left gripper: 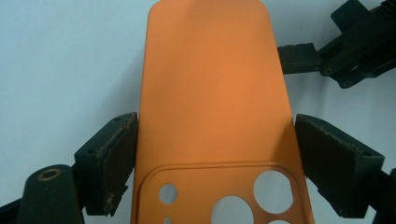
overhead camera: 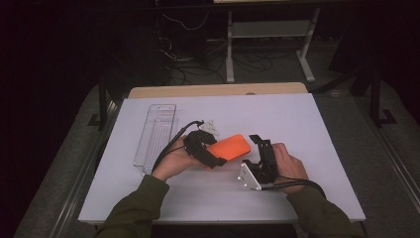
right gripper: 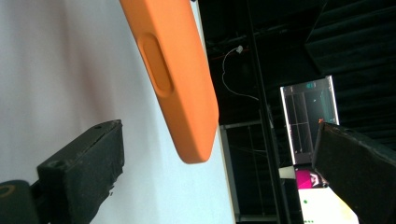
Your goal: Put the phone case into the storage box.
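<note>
An orange phone case (overhead camera: 230,145) is lifted a little off the white table (overhead camera: 297,119), near its middle. My left gripper (overhead camera: 216,151) is shut on it. In the left gripper view both pads press the long sides of the case (left gripper: 210,70) just above its camera cut-outs, back face up. My right gripper (overhead camera: 253,151) stands open just right of the case's free end. In the right gripper view its jaws (right gripper: 219,163) are wide apart, and the rounded end of the case (right gripper: 182,79), with a side button, hangs ahead of them, untouched. The right gripper (left gripper: 336,51) also appears in the left gripper view.
A clear plastic tray (overhead camera: 156,134) lies lengthwise on the table's left part. Beyond the far edge are a dark floor, cables and a desk frame (overhead camera: 267,29). Both forearms come in over the near edge.
</note>
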The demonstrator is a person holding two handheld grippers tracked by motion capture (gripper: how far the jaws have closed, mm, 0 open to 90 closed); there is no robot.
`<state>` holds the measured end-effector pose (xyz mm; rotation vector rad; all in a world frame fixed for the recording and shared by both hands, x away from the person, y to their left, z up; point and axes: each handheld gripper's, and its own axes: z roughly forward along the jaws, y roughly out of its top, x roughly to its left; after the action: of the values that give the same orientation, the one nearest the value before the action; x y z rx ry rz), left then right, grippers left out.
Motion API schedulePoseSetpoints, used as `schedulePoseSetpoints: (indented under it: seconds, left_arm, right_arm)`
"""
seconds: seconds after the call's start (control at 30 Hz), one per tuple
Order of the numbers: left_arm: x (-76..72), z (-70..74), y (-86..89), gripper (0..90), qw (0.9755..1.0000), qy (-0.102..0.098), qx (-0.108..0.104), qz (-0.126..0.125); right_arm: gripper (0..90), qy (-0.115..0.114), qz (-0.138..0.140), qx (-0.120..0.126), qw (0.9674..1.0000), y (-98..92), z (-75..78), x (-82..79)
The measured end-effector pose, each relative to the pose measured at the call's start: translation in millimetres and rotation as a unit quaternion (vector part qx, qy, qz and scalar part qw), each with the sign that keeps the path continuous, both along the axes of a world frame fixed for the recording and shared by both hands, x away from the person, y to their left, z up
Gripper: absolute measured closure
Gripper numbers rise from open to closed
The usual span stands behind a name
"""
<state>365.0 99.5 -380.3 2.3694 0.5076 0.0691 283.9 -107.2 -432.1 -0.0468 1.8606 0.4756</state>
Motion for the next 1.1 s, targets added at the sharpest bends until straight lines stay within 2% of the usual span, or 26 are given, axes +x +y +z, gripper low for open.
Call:
schedulePoseSetpoints:
  seconds: [0.23,0.27,0.3,0.33,0.5,0.53,0.57,0.6,0.67,0.7,0.83,0.93,1.0,1.03,1.1]
  left_arm:
    - [-0.8,0.8,-1.2,15.7,1.0000,0.004,0.000,-0.004]
    - [-1.2,1.1,-1.2,15.7,1.0000,0.005,-0.003,-0.004]
    - [-1.4,1.7,-1.0,15.7,1.0000,0.006,-0.004,-0.005]
    - [-1.5,2.1,-1.0,15.7,1.0000,0.005,-0.003,-0.005]
    - [-2.0,2.6,-1.9,15.7,0.9999,0.004,0.002,-0.009]
    - [-2.7,2.0,-2.8,15.7,0.9999,0.006,-0.002,-0.008]
    - [-2.8,2.5,-2.9,15.7,0.9999,0.005,0.005,-0.014]
    - [-3.5,1.7,-4.1,15.7,0.9999,0.005,0.000,-0.010]
    - [-3.8,2.3,-4.6,15.7,0.9999,0.004,0.006,-0.016]
    - [-4.7,1.9,-5.7,15.7,0.9999,0.005,0.000,-0.012]
    - [-4.5,2.7,-6.3,15.7,0.9997,0.001,0.010,-0.021]
    - [-6.1,1.8,-7.8,15.7,0.9999,0.005,0.005,-0.014]
    - [-5.3,2.7,-7.7,15.7,0.9996,0.000,0.014,-0.024]
    - [-6.5,2.2,-8.8,15.7,0.9997,0.004,0.008,-0.021]
    - [-6.8,3.1,-9.2,15.7,0.9996,0.003,0.013,-0.026]
  right_arm:
    - [1.4,-0.019,0.010,-0.011,0.9997,5.0,-0.8,-2.9]
    - [1.4,-0.005,0.002,0.000,1.0000,6.6,-3.0,-5.1]
    - [1.5,-0.014,0.013,-0.014,0.9997,7.0,-2.9,-4.3]
    - [1.4,-0.023,0.017,-0.018,0.9994,7.9,-2.0,-4.7]
    - [1.5,-0.033,0.025,-0.026,0.9988,11.8,-2.9,-6.7]
    - [1.5,-0.030,0.026,-0.021,0.9990,12.7,-3.9,-7.3]
    - [1.5,-0.031,0.026,-0.020,0.9990,13.2,-4.3,-7.5]
    - [1.5,-0.031,0.028,-0.022,0.9989,13.9,-4.3,-7.9]
    - [1.6,-0.030,0.030,-0.024,0.9988,15.1,-4.4,-9.0]
    - [1.6,-0.033,0.031,-0.025,0.9987,15.8,-4.6,-9.3]
    - [1.6,-0.033,0.034,-0.027,0.9985,18.0,-5.9,-10.6]
    - [2.6,-0.037,0.034,-0.034,0.9981,18.7,-6.0,-11.5]
    - [3.0,-0.042,0.037,-0.036,0.9978,19.1,-5.8,-12.0]
    - [3.6,-0.042,0.038,-0.037,0.9977,19.5,-5.8,-12.4]
    - [4.3,-0.043,0.035,-0.045,0.9974,20.2,-6.3,-13.5]
